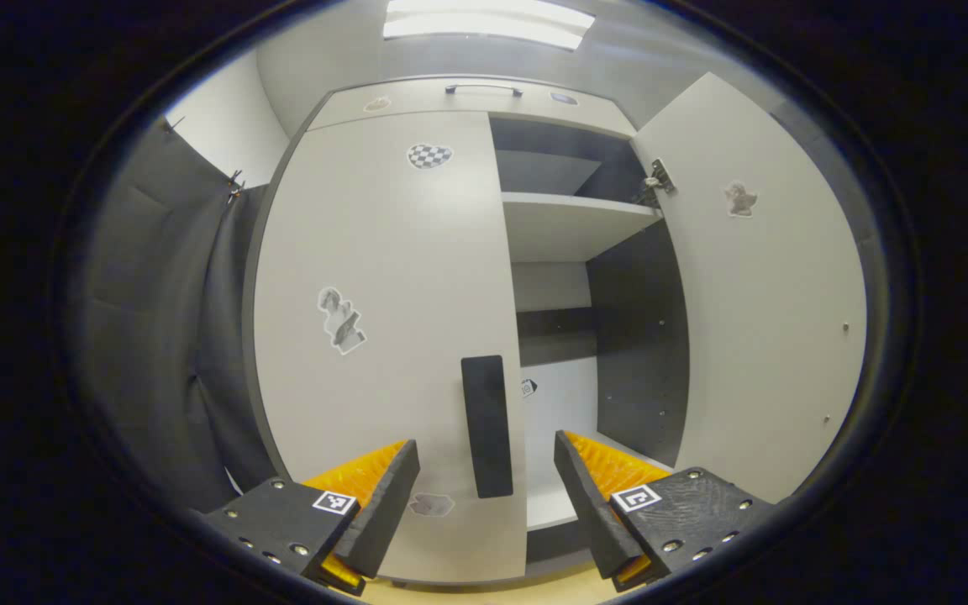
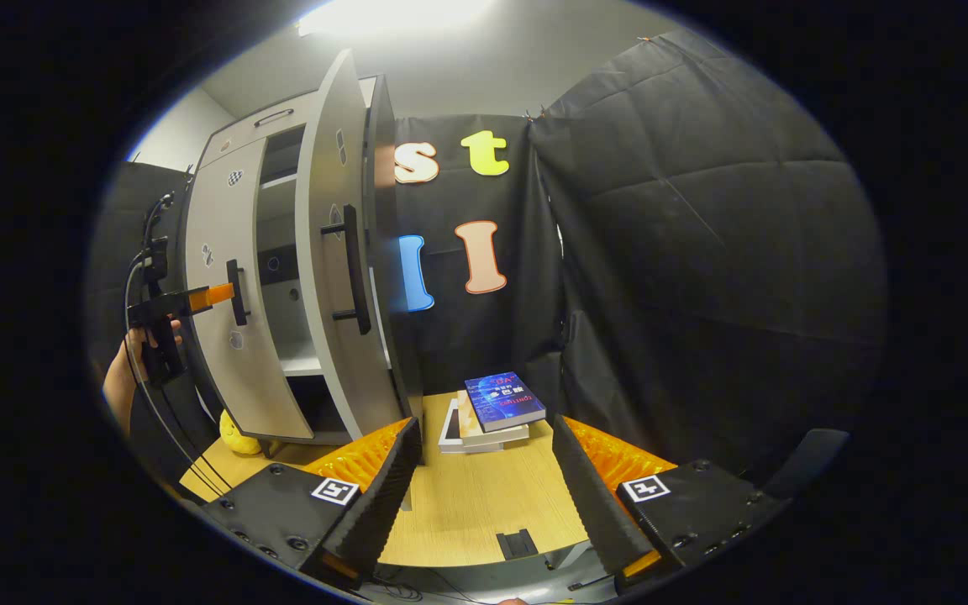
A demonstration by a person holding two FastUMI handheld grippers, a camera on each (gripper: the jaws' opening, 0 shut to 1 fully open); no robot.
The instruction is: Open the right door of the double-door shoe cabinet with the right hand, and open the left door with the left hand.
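A pale grey shoe cabinet fills the left gripper view. Its left door is closed and carries a black vertical handle. My left gripper is open, its fingers either side of that handle and just short of it. The right door stands swung wide, baring the shelves. In the right gripper view the cabinet's right door stands open with its handle facing me. My right gripper is open and holds nothing, away from the cabinet. The left gripper, held by a hand, sits at the left door's handle.
A stack of books lies on the wooden table right of the cabinet. A yellow soft object sits by the cabinet's foot. Black cloth walls the booth on the right and hangs left of the cabinet.
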